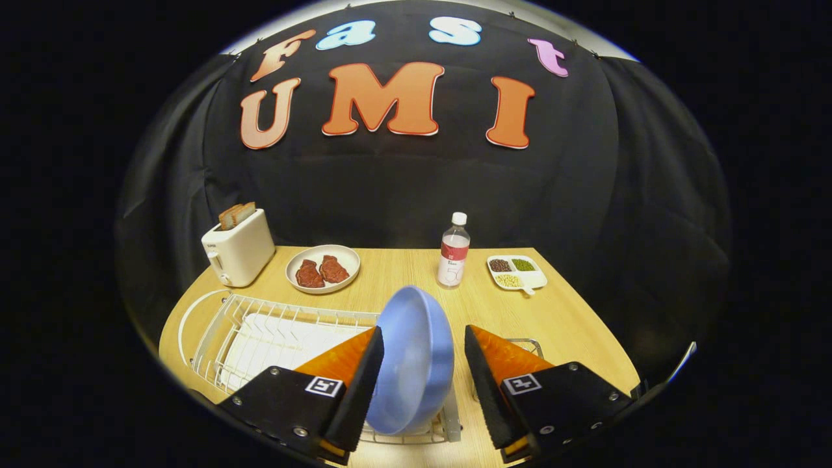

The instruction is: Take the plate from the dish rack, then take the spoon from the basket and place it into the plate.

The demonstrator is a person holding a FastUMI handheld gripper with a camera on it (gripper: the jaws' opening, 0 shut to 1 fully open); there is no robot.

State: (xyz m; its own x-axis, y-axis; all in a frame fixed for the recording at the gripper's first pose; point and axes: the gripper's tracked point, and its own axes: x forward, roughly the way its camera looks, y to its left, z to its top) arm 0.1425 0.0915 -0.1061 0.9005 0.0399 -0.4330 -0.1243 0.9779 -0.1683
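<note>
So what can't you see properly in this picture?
- Lower edge of the round blue plate, gripper view: hidden behind the white wire dish rack and the gripper fingers, which flank the plate; contact unclear.
- Wire basket: behind the right finger; contents hidden.
- Clear plastic bottle label: too small.

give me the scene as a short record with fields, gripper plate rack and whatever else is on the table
gripper: open, one finger each side of the plate, right finger clearly apart from it
plate: blue plate standing on edge in the dish rack
dish rack: white wire rack, near end of the wooden table
beyond the fingers: toaster with bread, dish of red meat, water bottle, divided tray of beans
task stage: plate not yet lifted
</note>
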